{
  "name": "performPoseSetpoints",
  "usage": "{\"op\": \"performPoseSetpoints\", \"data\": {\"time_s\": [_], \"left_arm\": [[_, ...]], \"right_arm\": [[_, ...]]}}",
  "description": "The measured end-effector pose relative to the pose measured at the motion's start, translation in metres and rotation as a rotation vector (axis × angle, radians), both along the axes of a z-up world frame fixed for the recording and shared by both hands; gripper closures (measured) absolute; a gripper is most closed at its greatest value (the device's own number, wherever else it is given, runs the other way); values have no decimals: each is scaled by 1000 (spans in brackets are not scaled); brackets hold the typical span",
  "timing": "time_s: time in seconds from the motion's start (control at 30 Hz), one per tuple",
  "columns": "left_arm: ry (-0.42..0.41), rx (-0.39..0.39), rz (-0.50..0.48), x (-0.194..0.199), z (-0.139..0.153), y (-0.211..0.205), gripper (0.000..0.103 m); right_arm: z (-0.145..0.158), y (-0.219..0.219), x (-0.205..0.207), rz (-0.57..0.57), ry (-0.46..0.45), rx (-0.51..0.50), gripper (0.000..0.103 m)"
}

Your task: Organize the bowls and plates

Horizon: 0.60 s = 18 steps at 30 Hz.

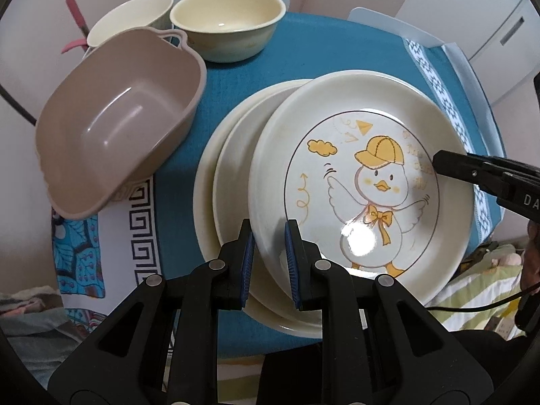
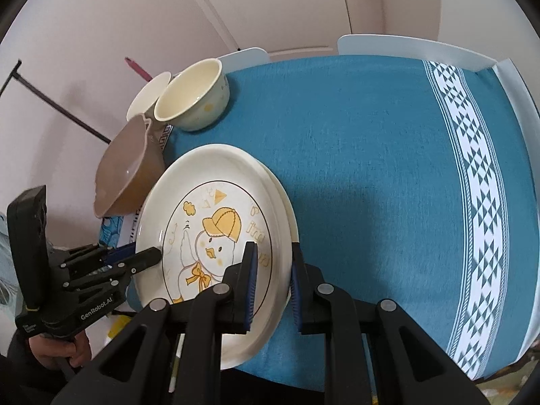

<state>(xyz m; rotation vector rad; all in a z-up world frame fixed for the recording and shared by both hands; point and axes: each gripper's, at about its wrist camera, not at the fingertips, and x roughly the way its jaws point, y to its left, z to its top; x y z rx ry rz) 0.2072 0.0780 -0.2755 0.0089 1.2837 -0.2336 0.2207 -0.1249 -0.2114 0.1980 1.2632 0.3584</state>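
Note:
A cream plate with a yellow-capped duck (image 1: 371, 175) (image 2: 216, 222) lies over a stack of two plain cream plates (image 1: 229, 168) (image 2: 291, 209), shifted to their right in the left wrist view. My left gripper (image 1: 269, 236) (image 2: 152, 254) is shut on the duck plate's near-left rim. On the opposite rim my right gripper (image 2: 273, 253) (image 1: 438, 160) is clamped shut too. Whether the duck plate rests on the stack or hovers just above it, I cannot tell.
A taupe handled basin (image 1: 118, 114) (image 2: 128, 175) overhangs the table's left edge. Behind it stand a cream bowl (image 1: 227, 23) (image 2: 192, 101) and a white bowl (image 1: 131, 17). The blue tablecloth (image 2: 371, 168) has a white patterned band (image 2: 486, 202) at right. White chair backs line the far edge.

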Motion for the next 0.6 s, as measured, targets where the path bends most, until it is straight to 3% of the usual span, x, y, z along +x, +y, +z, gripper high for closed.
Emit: {"op": "performPoseSetpoints", "data": {"time_s": [0.3, 0.6], "left_arm": [[-25, 77, 17, 3, 3, -8, 87], [-72, 248, -5, 0, 4, -27, 86]], "right_arm": [[-2, 9, 5, 94, -27, -54, 86], [-2, 25, -2, 207, -85, -163, 86]]}}
